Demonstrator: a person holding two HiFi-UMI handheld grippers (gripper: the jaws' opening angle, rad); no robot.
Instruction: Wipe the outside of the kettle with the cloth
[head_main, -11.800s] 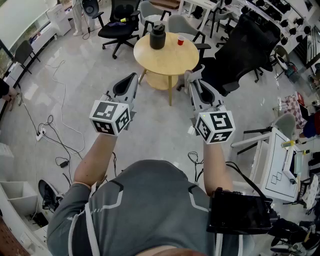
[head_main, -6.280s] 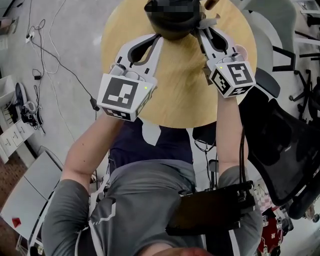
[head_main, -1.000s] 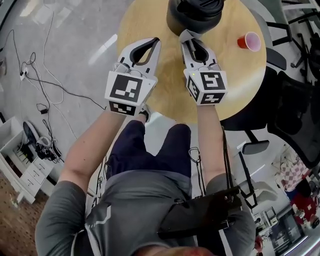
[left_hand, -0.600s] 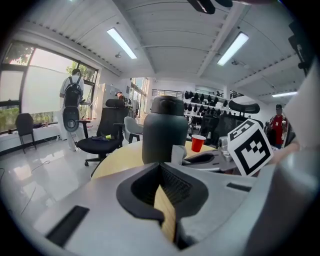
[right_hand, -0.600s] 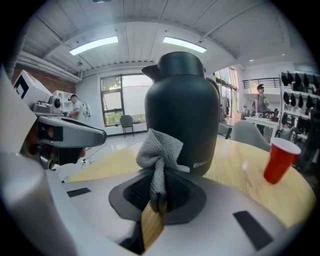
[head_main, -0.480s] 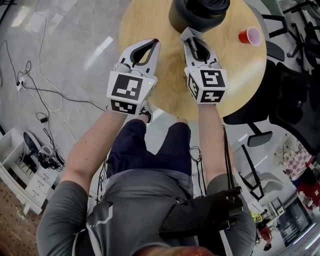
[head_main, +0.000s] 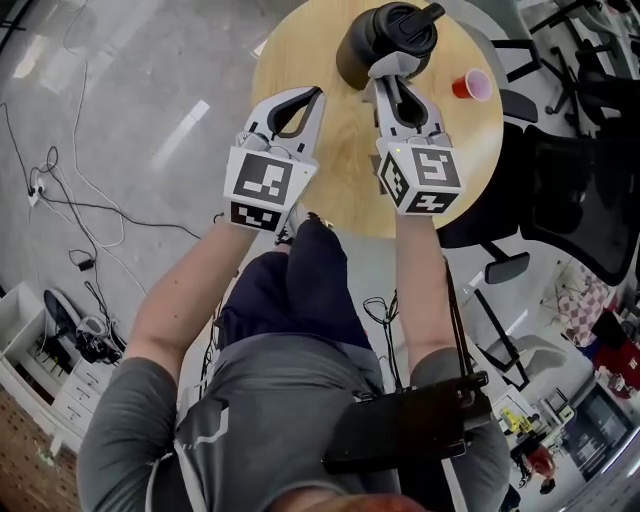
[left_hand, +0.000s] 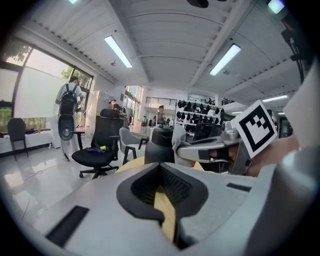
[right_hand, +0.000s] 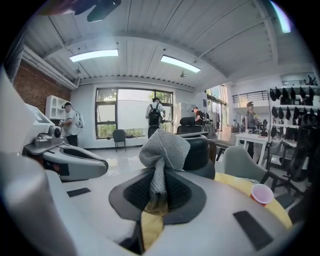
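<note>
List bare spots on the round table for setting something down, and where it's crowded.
Free: wood between red cup and table's near rim; strip between left tool and right tool. Crowded: by the kettle, where that tool holds the cloth.

a round wooden bench stands on glossy grey floor with trailing cables, black office chairs, ceiling strip lights and tall windows.
</note>
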